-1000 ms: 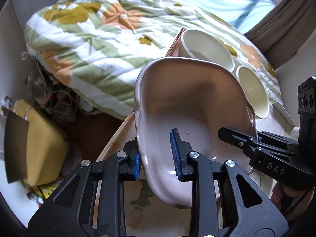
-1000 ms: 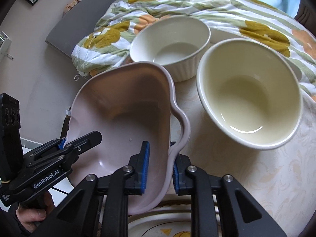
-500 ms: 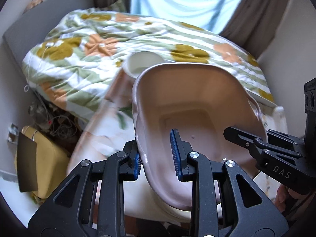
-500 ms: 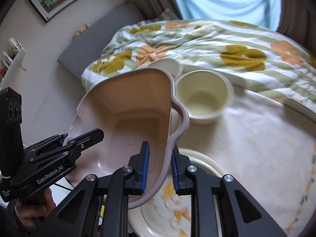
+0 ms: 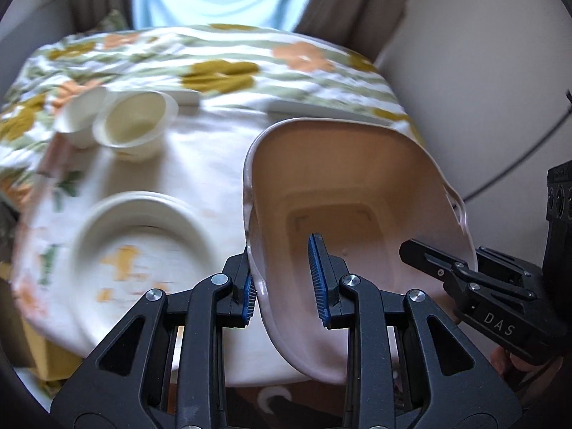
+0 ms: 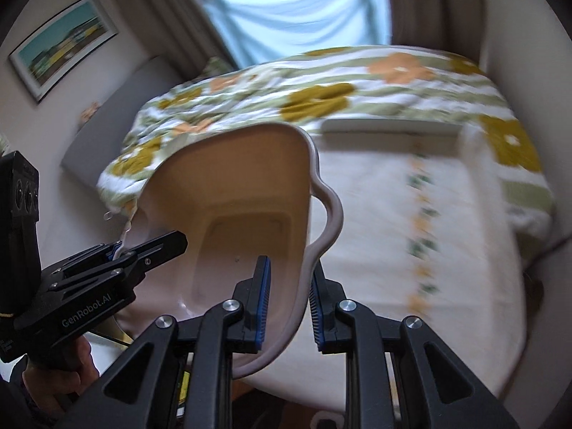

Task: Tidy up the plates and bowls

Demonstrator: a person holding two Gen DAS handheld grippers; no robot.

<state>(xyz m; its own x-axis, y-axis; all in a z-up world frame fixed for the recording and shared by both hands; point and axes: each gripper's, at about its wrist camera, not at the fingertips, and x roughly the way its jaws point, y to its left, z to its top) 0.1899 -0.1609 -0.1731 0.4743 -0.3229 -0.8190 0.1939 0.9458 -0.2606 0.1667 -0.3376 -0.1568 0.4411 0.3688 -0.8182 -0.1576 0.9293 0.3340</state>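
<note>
Two tongs [image 5: 286, 280] [image 6: 290, 304] clamp one pink dish [image 5: 354, 193].

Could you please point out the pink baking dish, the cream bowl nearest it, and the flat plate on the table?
pink baking dish [image 5: 343, 186]: left wrist view, inner back wall.
cream bowl [image 5: 134, 121]: left wrist view, inside of the bowl.
flat plate [image 5: 143, 250]: left wrist view, blurred centre.

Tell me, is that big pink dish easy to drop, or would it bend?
The pink dish looks stiff: it keeps its shape held only at its edges, so bending seems unlikely. Its smooth, glossy wall could be slippery, and only the rim sits between the left gripper pads. The right gripper pinches the opposite rim, so two grips probably steady it.
</note>
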